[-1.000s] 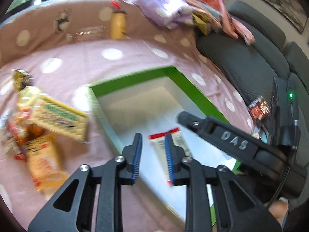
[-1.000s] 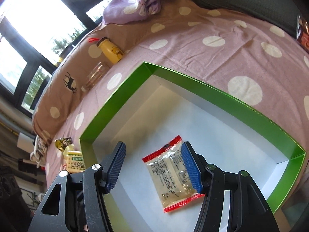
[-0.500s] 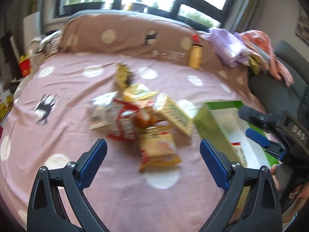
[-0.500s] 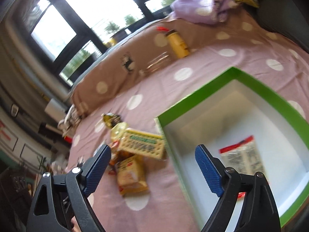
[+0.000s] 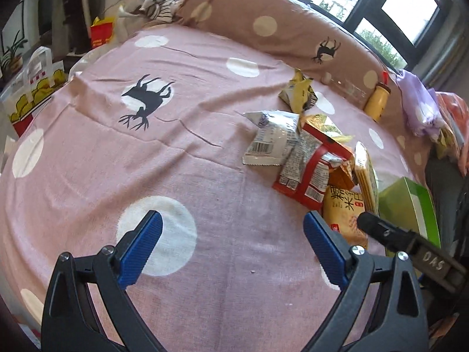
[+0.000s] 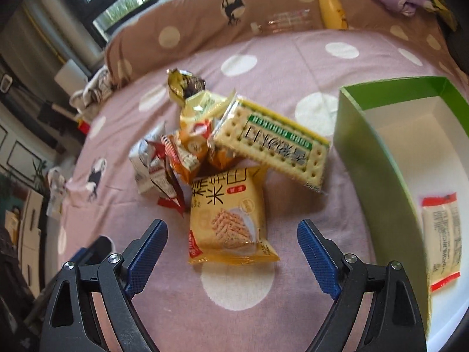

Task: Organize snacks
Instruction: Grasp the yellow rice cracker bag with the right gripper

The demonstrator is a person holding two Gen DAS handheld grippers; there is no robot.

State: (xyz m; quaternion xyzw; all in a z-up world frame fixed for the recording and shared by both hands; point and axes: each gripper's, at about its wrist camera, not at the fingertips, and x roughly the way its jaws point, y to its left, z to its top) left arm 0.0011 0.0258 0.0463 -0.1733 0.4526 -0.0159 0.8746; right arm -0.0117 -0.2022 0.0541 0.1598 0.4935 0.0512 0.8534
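Right wrist view: the right gripper [image 6: 231, 259] is wide open over a yellow snack bag [image 6: 227, 223], holding nothing.

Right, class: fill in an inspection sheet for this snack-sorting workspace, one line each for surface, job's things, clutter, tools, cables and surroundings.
Surface: pink spotted cloth, wrinkled, with a deer print.
Job's things: green box holding one red-edged packet; snack pile left of it on the cloth, with the yellow rice-cracker packet nearest and the cracker sleeve leaning on the pile.
Clutter: yellow bottle and a clear bottle lying by the brown bolster; purple bundle.
Tools: left tool open over bare cloth; right tool open, rice-cracker packet between its jaws, untouched.
Cables: nothing seen.
Surroundings: windows, bags beside the surface.
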